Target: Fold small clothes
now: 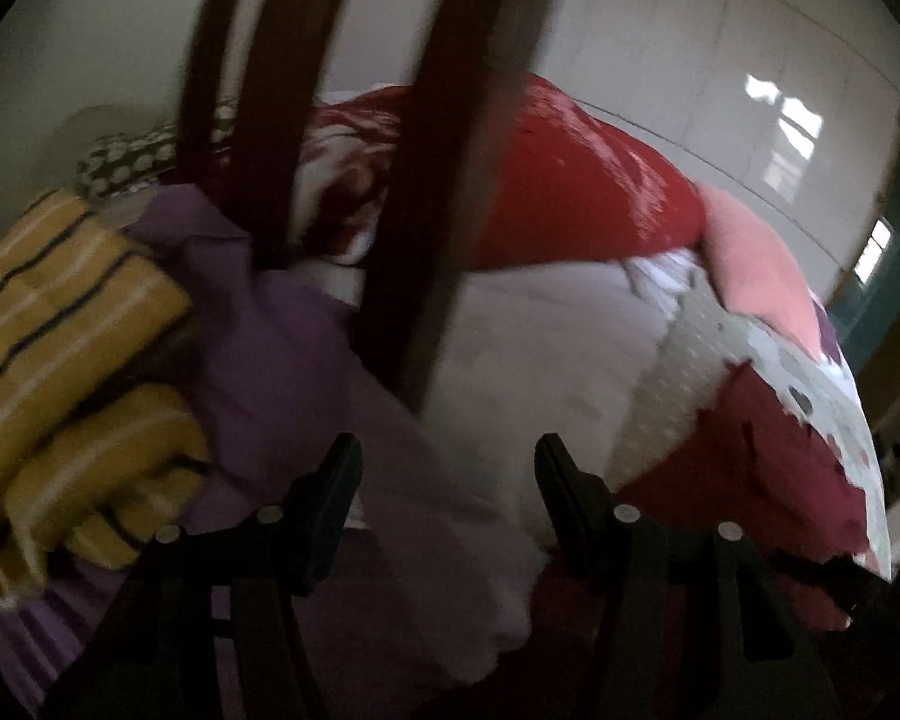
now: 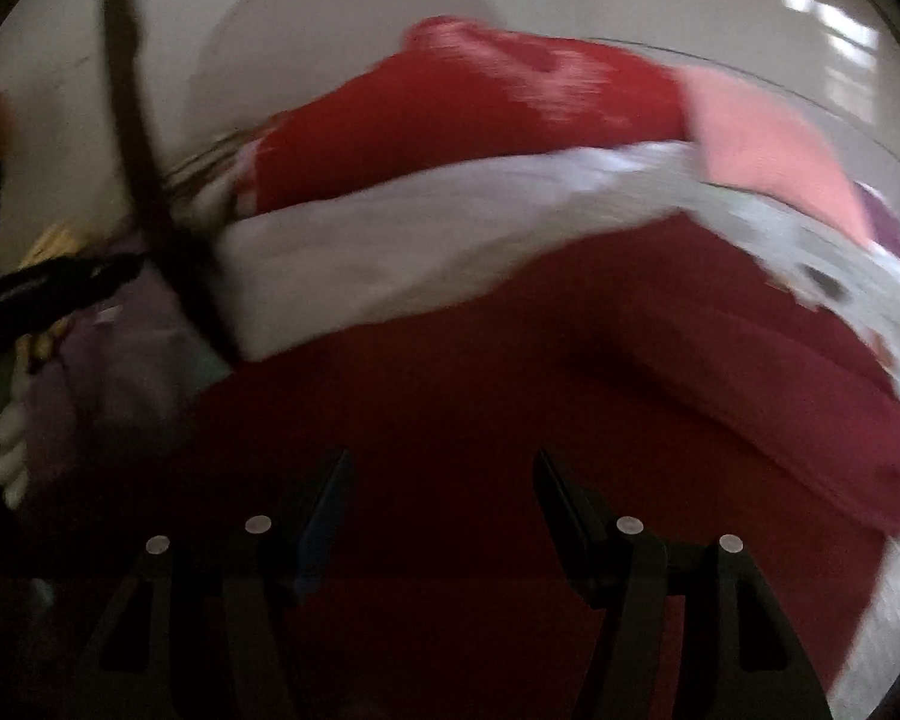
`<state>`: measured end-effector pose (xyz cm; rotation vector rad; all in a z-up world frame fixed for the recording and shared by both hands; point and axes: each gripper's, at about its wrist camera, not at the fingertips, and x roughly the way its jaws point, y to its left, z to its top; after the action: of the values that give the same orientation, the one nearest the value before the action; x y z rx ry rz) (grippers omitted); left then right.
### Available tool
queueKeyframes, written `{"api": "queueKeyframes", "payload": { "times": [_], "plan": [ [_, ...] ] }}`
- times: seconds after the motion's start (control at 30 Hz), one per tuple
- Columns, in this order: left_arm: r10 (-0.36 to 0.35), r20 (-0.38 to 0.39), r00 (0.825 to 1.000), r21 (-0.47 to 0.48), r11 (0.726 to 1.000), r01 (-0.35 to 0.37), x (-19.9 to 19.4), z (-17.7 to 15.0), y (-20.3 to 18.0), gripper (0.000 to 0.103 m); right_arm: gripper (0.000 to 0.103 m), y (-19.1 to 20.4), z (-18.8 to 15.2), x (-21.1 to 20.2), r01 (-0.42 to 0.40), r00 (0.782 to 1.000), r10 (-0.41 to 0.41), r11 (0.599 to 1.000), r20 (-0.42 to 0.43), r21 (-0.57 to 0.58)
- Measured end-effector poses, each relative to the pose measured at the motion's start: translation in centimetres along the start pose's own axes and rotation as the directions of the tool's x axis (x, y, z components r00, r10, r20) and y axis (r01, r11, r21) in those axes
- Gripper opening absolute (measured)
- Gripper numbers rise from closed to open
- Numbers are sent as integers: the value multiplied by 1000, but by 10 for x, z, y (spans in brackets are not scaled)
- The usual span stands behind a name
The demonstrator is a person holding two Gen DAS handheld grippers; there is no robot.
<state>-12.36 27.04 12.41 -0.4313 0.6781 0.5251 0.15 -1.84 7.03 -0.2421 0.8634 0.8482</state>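
Left jaws: your left gripper [image 1: 447, 468] has its fingers spread apart with nothing between them; it points into the pile.
Right jaws: your right gripper [image 2: 441, 480] is likewise spread and empty, hanging just over dark red cloth.
Under the left jaws: a pale lilac garment [image 1: 306, 360] and a white garment [image 1: 540, 348] lie just ahead of the fingertips, loose and rumpled.
Under the right jaws: the dark red cloth [image 2: 510, 390] fills the lower view; whether it is a garment or a cover you cannot tell from the blur.
Further out, left view: a mustard striped piece [image 1: 60, 324] lies bunched at the left, a bright red garment [image 1: 570, 192] and a pink piece [image 1: 756, 264] sit on top at the back, and a spotted pale cloth [image 1: 810, 384] drapes down the right.
Furniture: dark wooden chair slats [image 1: 450, 180] cross in front of the heap.
Progress: judging by the jumble, nothing visible is folded; no neat stack shows in either view.
What remains: you have yet to pick a piece, pull it clear, spread it flat and fold it, and the rest of the pile after that.
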Motion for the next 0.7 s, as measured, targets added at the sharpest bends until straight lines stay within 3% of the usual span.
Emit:
{"api": "queueKeyframes", "payload": {
  "times": [0.13,0.3,0.47,0.63,0.67,0.7],
  "plan": [
    [13,-11,1000,-30,999,-14,7,1,11,59,68,46,9,25,-110,994,107,987,-33,-114],
    [-5,-23,1000,-33,999,4,11,-1,12,59,69,90,12,53,-156,987,143,963,-74,-219],
    [-17,-24,1000,-21,1000,17,8,-3,12,59,74,127,19,96,-154,986,127,945,-108,-288],
    [-21,-30,999,-25,999,21,11,-3,10,59,74,147,13,135,-78,991,30,917,-127,-390],
    [-25,-33,999,-24,999,25,10,-3,9,59,64,150,11,140,-51,993,3,908,-117,-415],
    [-29,-33,999,-22,999,28,9,-2,8,59,13,152,9,141,-26,994,-22,902,-106,-431]
  ]
}}
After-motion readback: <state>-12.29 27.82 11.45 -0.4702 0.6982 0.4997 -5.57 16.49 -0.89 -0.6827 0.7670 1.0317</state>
